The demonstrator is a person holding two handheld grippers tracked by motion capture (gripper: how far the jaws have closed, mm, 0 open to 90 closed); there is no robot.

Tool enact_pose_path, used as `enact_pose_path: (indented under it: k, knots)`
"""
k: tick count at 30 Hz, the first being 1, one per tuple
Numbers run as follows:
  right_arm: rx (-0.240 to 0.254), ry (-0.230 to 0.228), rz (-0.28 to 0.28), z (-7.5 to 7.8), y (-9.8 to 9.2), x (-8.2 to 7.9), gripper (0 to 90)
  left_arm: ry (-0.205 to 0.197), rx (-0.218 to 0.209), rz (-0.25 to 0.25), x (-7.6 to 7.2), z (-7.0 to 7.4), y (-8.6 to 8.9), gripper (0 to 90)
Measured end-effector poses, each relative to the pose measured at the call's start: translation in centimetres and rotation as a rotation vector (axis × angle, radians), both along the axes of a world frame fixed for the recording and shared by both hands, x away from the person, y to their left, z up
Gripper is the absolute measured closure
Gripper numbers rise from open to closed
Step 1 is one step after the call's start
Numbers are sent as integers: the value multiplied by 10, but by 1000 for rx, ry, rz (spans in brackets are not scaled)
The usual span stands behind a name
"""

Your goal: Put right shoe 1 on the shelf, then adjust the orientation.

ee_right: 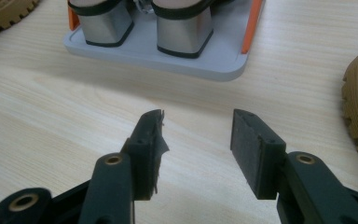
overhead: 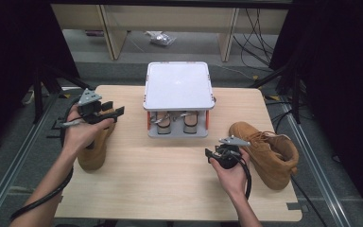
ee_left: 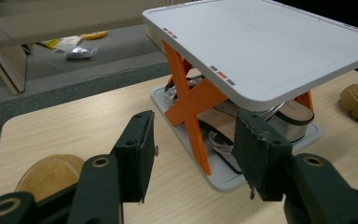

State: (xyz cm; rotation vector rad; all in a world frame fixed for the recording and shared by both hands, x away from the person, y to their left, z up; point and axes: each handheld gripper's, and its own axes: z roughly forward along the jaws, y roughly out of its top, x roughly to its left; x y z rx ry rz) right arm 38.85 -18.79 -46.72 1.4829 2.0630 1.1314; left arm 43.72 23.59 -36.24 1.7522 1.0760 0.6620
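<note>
Left gripper jaws apart above left boot, right gripper jaws apart near right boot, shoe rack far centre

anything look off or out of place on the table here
Mildly odd: the two tan boots are split up, one at the table's left edge under the left gripper, the other on the right. The heeled sandals sit neatly on the rack's lower shelf.

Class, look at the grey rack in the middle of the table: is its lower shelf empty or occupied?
Occupied. A pair of block-heeled shoes stands side by side on the rack's lower shelf, under its bare top.
</note>
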Motion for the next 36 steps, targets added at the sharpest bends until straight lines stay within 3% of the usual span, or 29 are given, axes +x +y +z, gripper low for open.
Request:
enact_pose_path:
  k: [5, 10, 12, 13, 15, 16, 19, 21, 24, 25, 26, 28, 36]
  knots:
    - [-1, 8, 9, 2, 1, -1, 524, 10, 4, 33, -11, 0, 17, 476]
    - [1, -22, -3, 2, 2, -2, 523, 25, 5, 72, -17, -1, 35, 473]
    - [33, -9, -6, 0, 4, -3, 520, 33, 12, 85, -19, -2, 41, 471]
    - [14, -9, 2, 0, 3, -2, 518, 37, 12, 92, -20, -2, 44, 470]
    - [29, 14, -22, 2, 7, -4, 515, 39, 15, 103, -22, -2, 49, 466]
    - [10, -10, 1, 2, 4, -2, 514, 44, 12, 107, -23, -3, 51, 465]
    - [24, 0, -18, 3, 6, -4, 511, 55, 11, 120, -27, -6, 56, 463]
    - [17, -15, 0, 2, 4, -3, 509, 69, 19, 126, -29, -6, 60, 460]
    - [10, -6, -8, 1, 5, -3, 503, 84, 18, 136, -30, -9, 66, 451]
    - [39, 19, -21, 2, 6, -5, 502, 90, 15, 141, -30, -9, 68, 449]
    - [26, 1, 0, 1, 4, -3, 500, 89, 18, 143, -30, -9, 70, 448]
    - [25, 6, -20, 1, 5, -3, 499, 94, 19, 153, -30, -9, 74, 449]
    - [33, 3, -9, 0, 4, -3, 490, 88, 11, 184, -33, -6, 87, 445]
